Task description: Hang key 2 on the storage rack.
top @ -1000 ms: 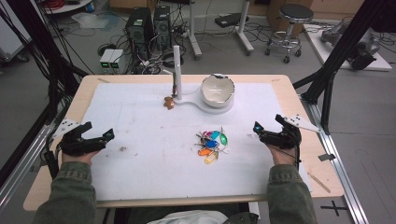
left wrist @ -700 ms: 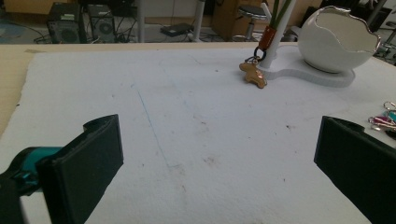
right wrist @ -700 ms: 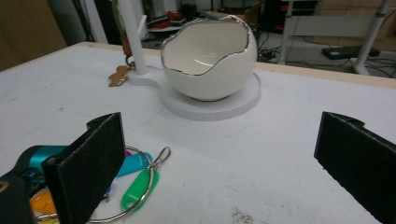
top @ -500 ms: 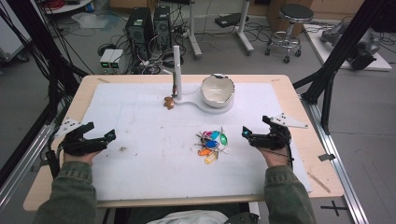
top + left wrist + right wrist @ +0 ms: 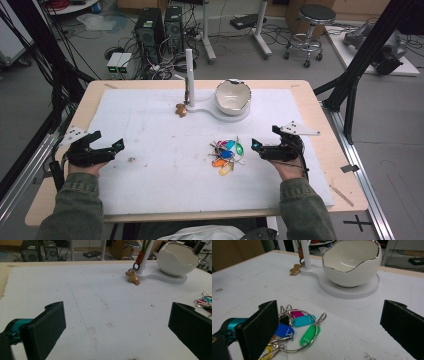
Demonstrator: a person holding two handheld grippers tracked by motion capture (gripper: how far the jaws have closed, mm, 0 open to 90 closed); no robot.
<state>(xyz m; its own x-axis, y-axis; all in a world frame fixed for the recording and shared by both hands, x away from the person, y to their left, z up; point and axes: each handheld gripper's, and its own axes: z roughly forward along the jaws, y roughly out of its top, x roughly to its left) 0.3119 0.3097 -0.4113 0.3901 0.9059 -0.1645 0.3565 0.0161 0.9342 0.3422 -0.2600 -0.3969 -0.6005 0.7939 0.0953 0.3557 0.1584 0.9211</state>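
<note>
Two black jaws of the right gripper are standing spread wide, gripping nothing, just right of the bunch of coloured key tags lying on the white mat. Beyond the tags, the white bowl is sitting on its stand. Far left of the tags, the left gripper is resting on the mat, jaws likewise parted and empty.
</note>
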